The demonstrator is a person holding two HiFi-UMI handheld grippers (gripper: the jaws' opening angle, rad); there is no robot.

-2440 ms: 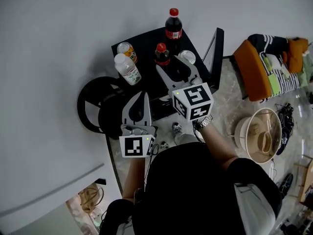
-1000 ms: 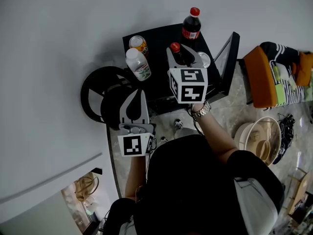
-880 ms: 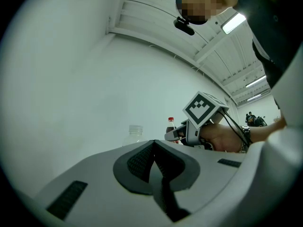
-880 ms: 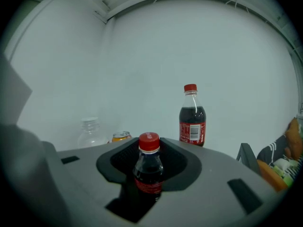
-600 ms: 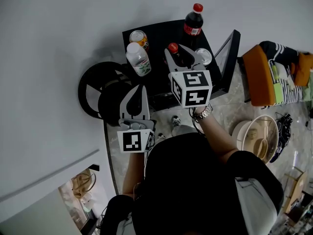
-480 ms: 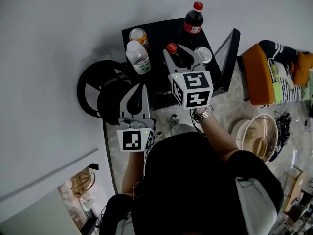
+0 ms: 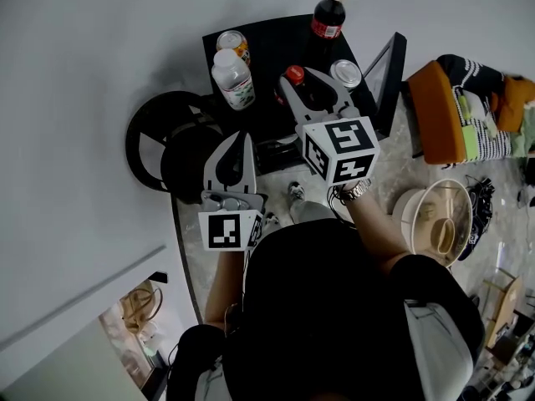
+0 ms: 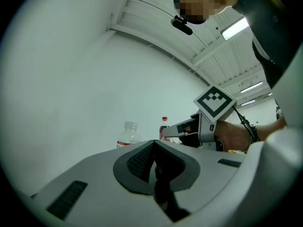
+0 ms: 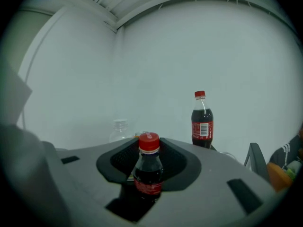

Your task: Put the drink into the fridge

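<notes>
Black bench [image 7: 276, 47] against a white wall [image 7: 92, 73], pale stone floor [image 7: 393, 182] at 3 o'clock. Small cola bottle [image 9: 148, 171], red cap and label, dark drink, is upright over the bench's middle, clamped in the right gripper [image 7: 311, 90]. Left gripper [image 8: 155, 162] is closed, empty.

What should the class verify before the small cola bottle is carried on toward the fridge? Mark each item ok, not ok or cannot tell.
1. Right gripper shut on small cola bottle: ok.
2. Held bottle upright, red cap on: ok.
3. Left gripper shut, empty, held aside: ok.
4. Tall cola bottle and clear bottle stand apart from the held one: ok.
5. Silver can clear of the right gripper: cannot tell, it is very close.
6. Fridge open: cannot tell, no interior shows.
</notes>
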